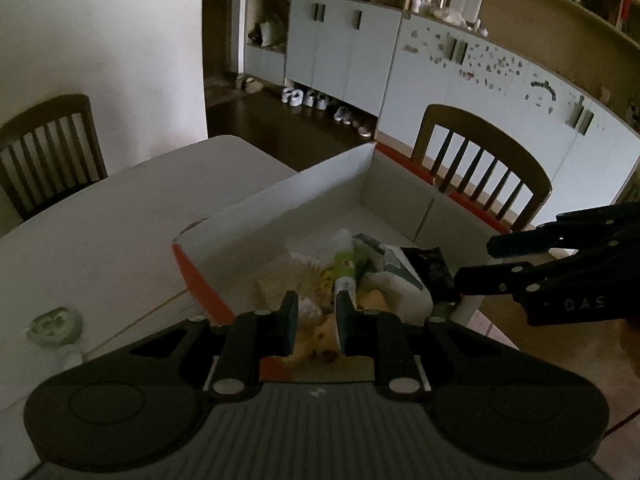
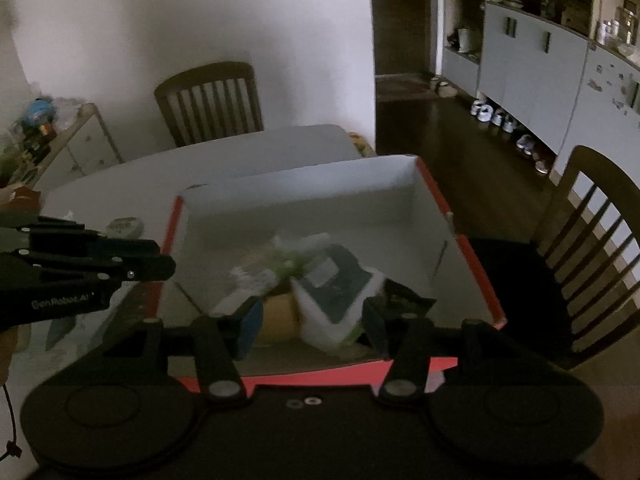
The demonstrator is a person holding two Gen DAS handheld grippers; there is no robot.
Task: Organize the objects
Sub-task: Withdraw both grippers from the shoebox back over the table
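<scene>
A white cardboard box with red edges [image 1: 320, 184] [image 2: 304, 176] sits on the white table and holds several items: a white and dark pouch [image 1: 396, 276] [image 2: 336, 288], a green-capped bottle [image 1: 344, 268], a black packet [image 1: 430, 268] [image 2: 404, 300] and yellowish packets [image 2: 280, 312]. My left gripper [image 1: 316, 320] hovers over the box's near end with a narrow gap between its jaws and nothing in them. My right gripper [image 2: 312, 320] is open above the pouch and also shows in the left wrist view [image 1: 476, 264].
A small round pale object [image 1: 54, 326] [image 2: 124, 226] lies on the table [image 1: 120, 220] left of the box. Wooden chairs [image 1: 480, 164] [image 2: 212, 100] stand at the table's far sides. Cabinets and shoes line the far wall.
</scene>
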